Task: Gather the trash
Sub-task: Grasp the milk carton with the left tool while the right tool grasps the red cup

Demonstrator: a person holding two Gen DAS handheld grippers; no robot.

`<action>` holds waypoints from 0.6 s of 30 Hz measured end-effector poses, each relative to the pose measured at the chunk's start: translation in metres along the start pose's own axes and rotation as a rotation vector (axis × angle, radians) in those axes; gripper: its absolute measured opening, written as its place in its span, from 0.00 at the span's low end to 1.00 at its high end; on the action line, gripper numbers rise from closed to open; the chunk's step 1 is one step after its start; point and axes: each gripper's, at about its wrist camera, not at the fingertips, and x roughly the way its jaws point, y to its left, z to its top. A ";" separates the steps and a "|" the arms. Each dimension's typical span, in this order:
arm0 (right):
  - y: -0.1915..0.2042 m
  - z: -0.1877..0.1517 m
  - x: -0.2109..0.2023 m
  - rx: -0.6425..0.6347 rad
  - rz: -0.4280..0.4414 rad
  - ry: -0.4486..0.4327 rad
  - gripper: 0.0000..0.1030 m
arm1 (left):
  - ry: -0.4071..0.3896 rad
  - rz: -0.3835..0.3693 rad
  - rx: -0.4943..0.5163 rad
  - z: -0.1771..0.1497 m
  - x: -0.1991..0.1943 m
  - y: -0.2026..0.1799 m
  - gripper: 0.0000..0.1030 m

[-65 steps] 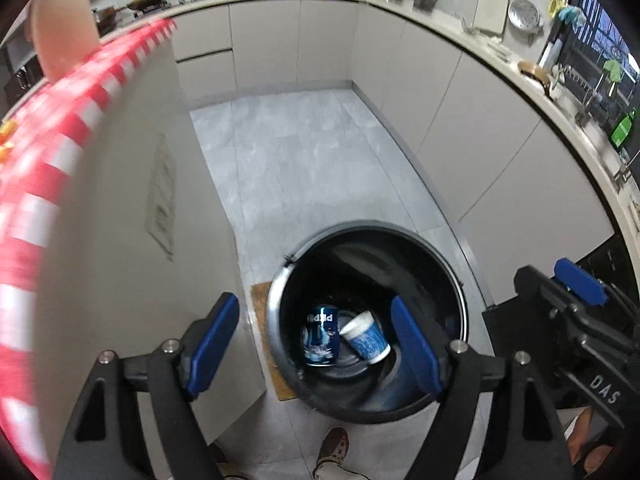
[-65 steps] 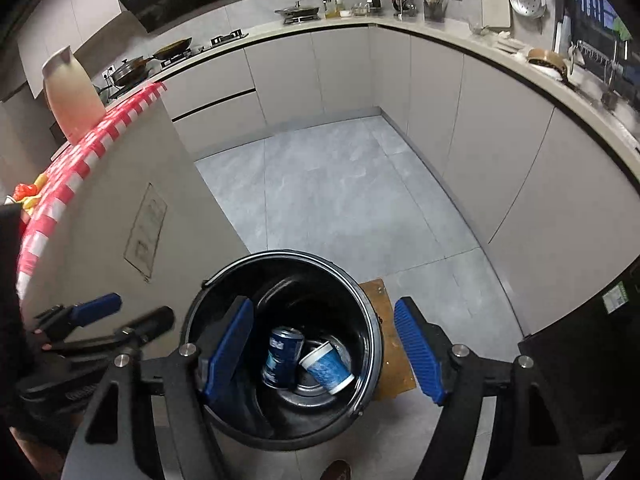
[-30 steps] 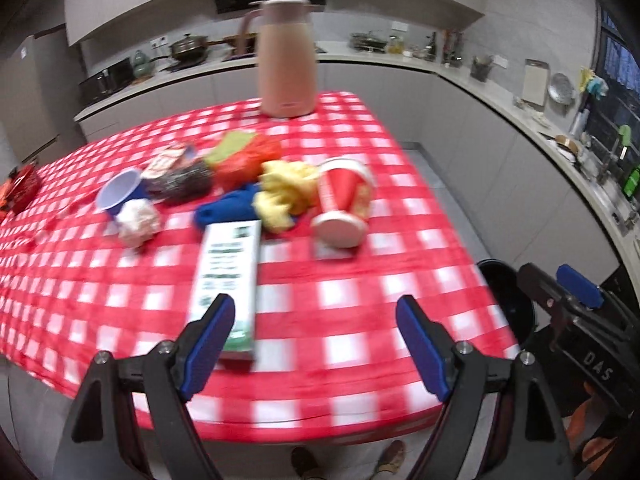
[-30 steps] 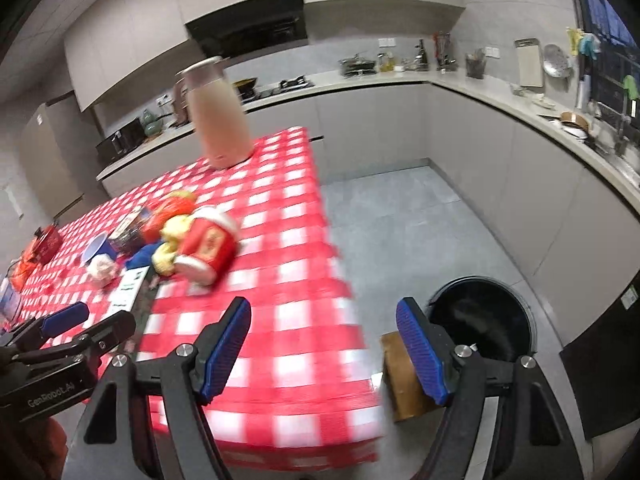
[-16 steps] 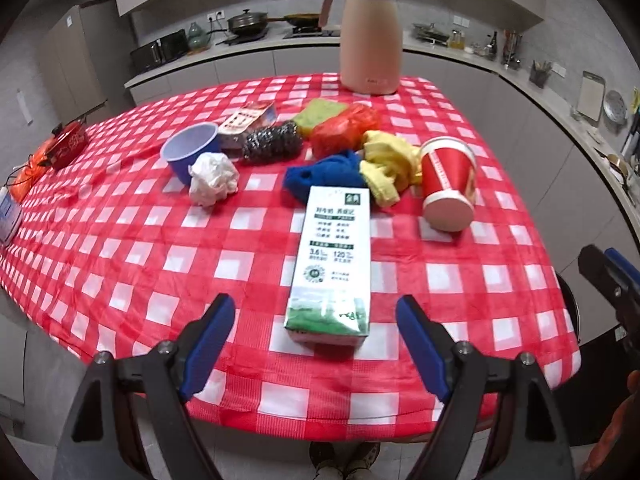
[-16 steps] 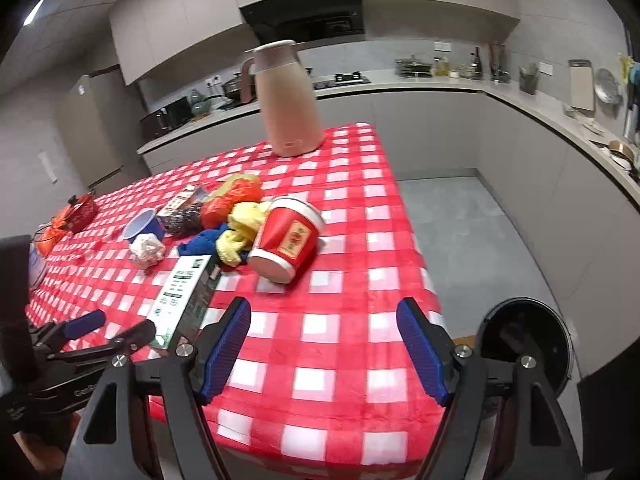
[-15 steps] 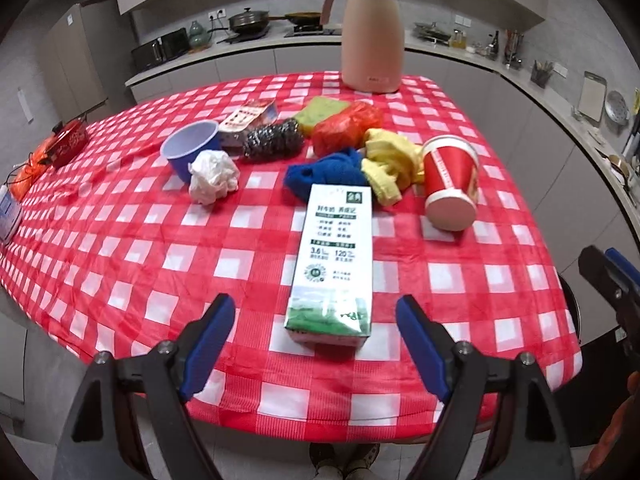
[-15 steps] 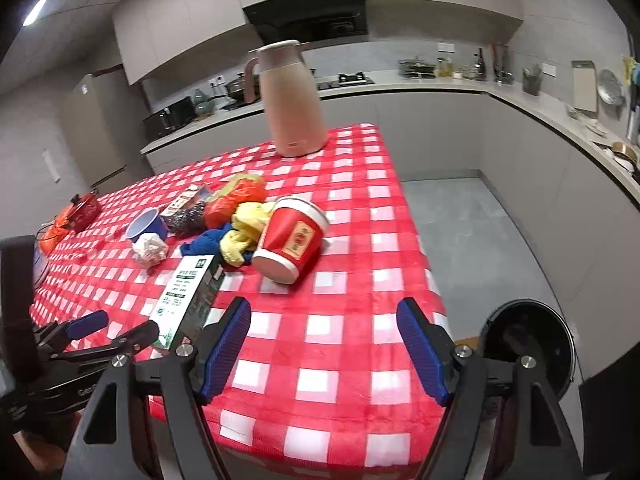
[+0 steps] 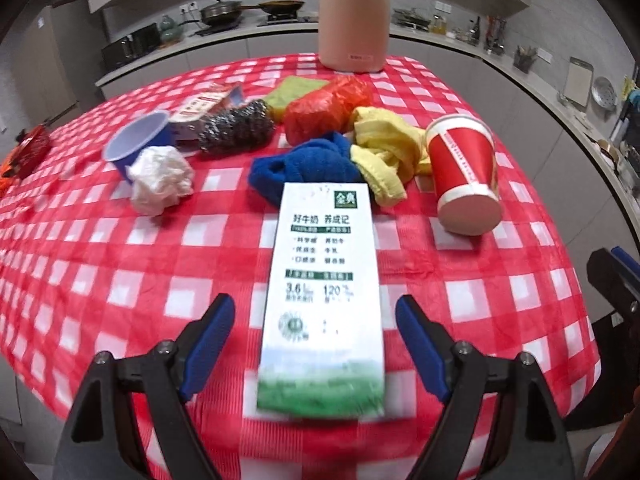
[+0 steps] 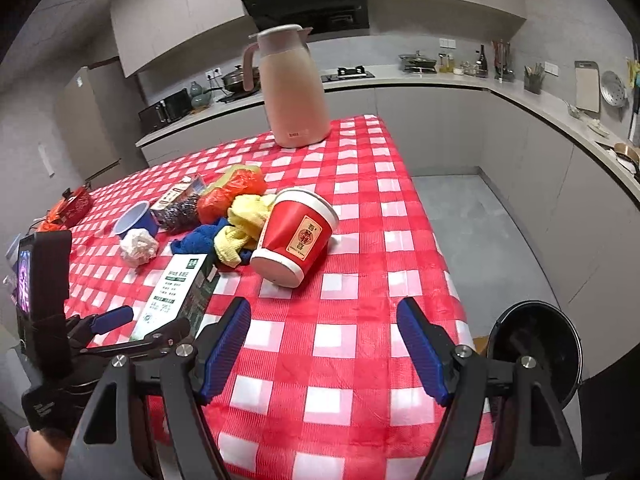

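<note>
A white and green milk carton [image 9: 322,296] lies flat on the red checked tablecloth [image 9: 120,264]. My left gripper [image 9: 316,344] is open, its blue pads on either side of the carton's near end. A red paper cup [image 9: 464,172] lies on its side to the right. A crumpled white paper ball [image 9: 160,184] lies to the left. My right gripper [image 10: 324,344] is open and empty above the table's near edge, short of the cup [image 10: 296,236] and right of the carton [image 10: 176,292]. The black trash bin [image 10: 536,356] stands on the floor at the right.
Behind the carton lie a blue cloth [image 9: 308,164], a yellow cloth [image 9: 388,152], a red bag [image 9: 328,108], a steel scourer [image 9: 236,124], a blue bowl [image 9: 136,140] and a pink jug [image 9: 352,16]. Kitchen counters ring the room.
Both grippers swung up from the bin to the table. The left gripper has since moved in around the carton's near end. The right gripper came a little closer to the table.
</note>
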 end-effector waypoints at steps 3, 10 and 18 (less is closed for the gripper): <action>0.006 -0.001 0.013 0.018 -0.010 0.016 0.75 | 0.022 -0.044 0.017 -0.001 0.009 0.003 0.56; 0.021 0.003 0.033 0.028 -0.023 0.033 0.75 | -0.016 -0.088 0.017 -0.004 0.004 0.014 0.54; 0.034 0.006 0.050 0.016 -0.038 0.060 0.75 | -0.084 -0.099 0.006 0.005 -0.018 0.025 0.54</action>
